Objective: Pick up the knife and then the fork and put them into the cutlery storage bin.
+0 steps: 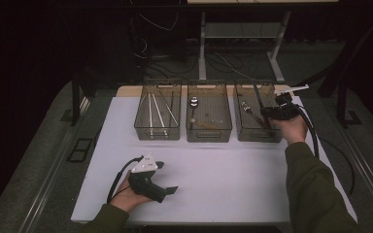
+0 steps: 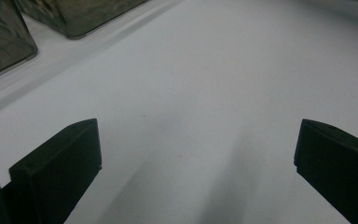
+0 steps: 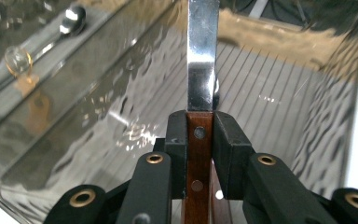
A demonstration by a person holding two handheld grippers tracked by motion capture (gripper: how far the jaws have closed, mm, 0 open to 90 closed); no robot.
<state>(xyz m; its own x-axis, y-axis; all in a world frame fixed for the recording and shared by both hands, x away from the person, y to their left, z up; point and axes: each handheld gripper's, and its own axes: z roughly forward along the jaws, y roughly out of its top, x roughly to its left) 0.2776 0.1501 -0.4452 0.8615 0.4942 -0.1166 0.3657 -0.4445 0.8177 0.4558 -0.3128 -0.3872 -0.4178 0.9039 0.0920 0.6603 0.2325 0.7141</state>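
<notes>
On the near edge of the white table, the left gripper rests in the person's left hand, jaws spread wide and holding nothing, apparently parked while the other hand works. Its own view looks across bare tabletop toward the corners of smoky bins. Farther back, the right gripper pinches the brown wooden handle of a steel-bladed table knife, blade pointing away into the right-hand translucent smoked-plastic bin, seemingly so it can be laid down with the other cutlery. The right gripper view shows the rivets and the clamped handle; the high view instead shows three bins in a row: pale chopsticks left, a metal spoon in the middle bin.
</notes>
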